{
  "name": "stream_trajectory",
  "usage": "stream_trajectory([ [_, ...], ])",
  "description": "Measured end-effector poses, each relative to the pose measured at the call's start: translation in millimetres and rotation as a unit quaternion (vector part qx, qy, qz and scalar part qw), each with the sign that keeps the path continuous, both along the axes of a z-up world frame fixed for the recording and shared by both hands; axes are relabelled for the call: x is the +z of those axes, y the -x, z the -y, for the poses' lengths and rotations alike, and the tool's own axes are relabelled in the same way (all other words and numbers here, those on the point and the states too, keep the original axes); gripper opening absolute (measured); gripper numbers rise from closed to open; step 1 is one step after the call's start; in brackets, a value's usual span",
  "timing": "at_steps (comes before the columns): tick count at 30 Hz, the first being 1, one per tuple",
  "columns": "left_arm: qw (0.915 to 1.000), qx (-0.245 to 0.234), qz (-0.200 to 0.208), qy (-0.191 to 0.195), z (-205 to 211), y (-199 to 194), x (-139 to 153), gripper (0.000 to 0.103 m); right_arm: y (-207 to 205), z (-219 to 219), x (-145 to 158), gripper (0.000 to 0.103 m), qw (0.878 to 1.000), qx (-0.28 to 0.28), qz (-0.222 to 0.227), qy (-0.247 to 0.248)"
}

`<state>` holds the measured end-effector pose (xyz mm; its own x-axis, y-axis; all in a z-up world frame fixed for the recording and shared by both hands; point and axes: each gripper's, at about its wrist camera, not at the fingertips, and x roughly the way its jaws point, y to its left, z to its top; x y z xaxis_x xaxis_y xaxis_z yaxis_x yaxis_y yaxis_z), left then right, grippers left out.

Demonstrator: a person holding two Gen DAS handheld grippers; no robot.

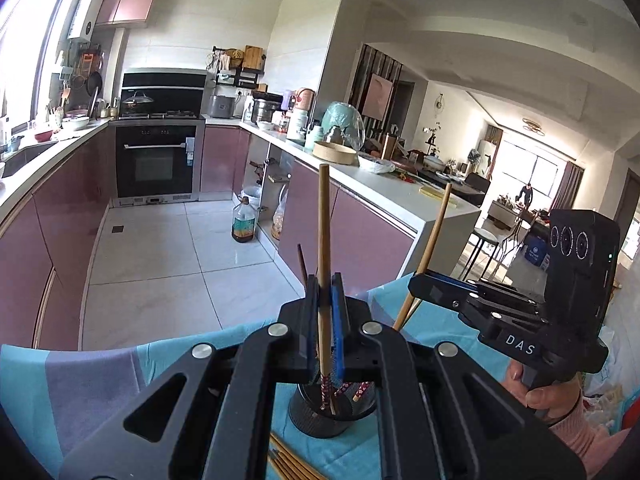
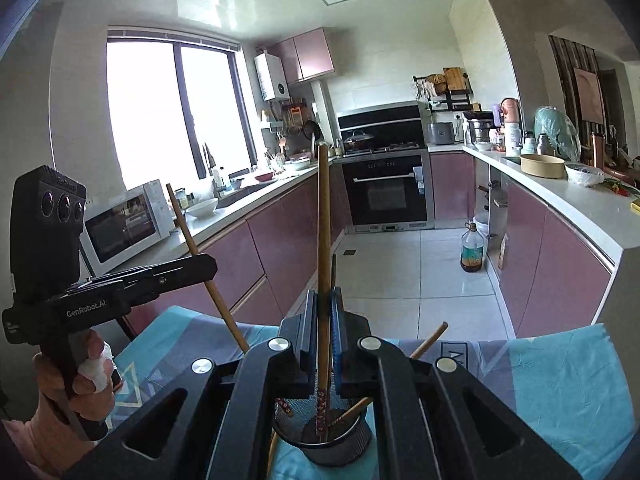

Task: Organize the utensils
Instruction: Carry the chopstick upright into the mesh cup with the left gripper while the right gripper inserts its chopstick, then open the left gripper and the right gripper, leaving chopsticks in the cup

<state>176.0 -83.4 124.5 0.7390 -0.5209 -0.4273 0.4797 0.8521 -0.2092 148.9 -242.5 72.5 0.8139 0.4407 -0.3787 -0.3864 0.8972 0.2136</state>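
In the left wrist view my left gripper (image 1: 325,280) is shut on a wooden chopstick (image 1: 324,220) that stands upright, its patterned lower end down in a black mesh cup (image 1: 332,416). My right gripper (image 1: 416,280) is to the right, shut on a second, slanted chopstick (image 1: 434,232). In the right wrist view the right gripper (image 2: 325,296) grips its upright chopstick (image 2: 323,208) over the same mesh cup (image 2: 320,440). The left gripper (image 2: 210,264) holds its chopstick (image 2: 188,224) at the left. Other chopsticks (image 2: 428,340) lean in the cup.
The cup stands on a teal and grey tablecloth (image 1: 100,380). Several loose chopsticks (image 1: 288,460) lie on it near the cup. Beyond the table are pink kitchen cabinets, an oven (image 2: 388,192), a microwave (image 2: 124,224) and an oil bottle (image 1: 243,226) on the tiled floor.
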Motion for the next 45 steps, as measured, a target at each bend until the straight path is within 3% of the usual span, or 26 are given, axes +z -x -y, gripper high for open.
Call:
stream_trajectory([
  [9,0.9946,-0.038,-0.077,-0.057,29,-28,-54,0.007,-21,-20,-32,0.005,0.995,0.018,-0.089,0.047],
  [14,0.9926,-0.023,-0.101,-0.064,31,-39,-70,0.009,-31,-27,-44,0.007,0.992,0.007,-0.111,0.062],
  [20,0.9926,-0.003,-0.1,-0.068,30,-46,-79,0.017,-30,-25,-46,0.013,0.993,-0.003,-0.111,0.045],
  [22,0.9933,0.004,-0.093,-0.068,26,-43,-79,0.025,-25,-24,-43,0.017,0.994,-0.002,-0.101,0.042],
  [33,0.9958,0.037,-0.058,-0.061,-13,-18,-79,0.034,9,-20,-35,0.026,0.997,0.02,-0.066,0.046],
  [38,0.9959,0.04,-0.06,-0.055,-26,-2,-85,0.035,19,-17,-49,0.026,0.995,0.013,-0.075,0.062],
  [45,0.9944,0.036,-0.082,-0.055,-35,7,-103,0.038,1,1,-65,0.026,0.994,-0.015,-0.1,0.03],
])
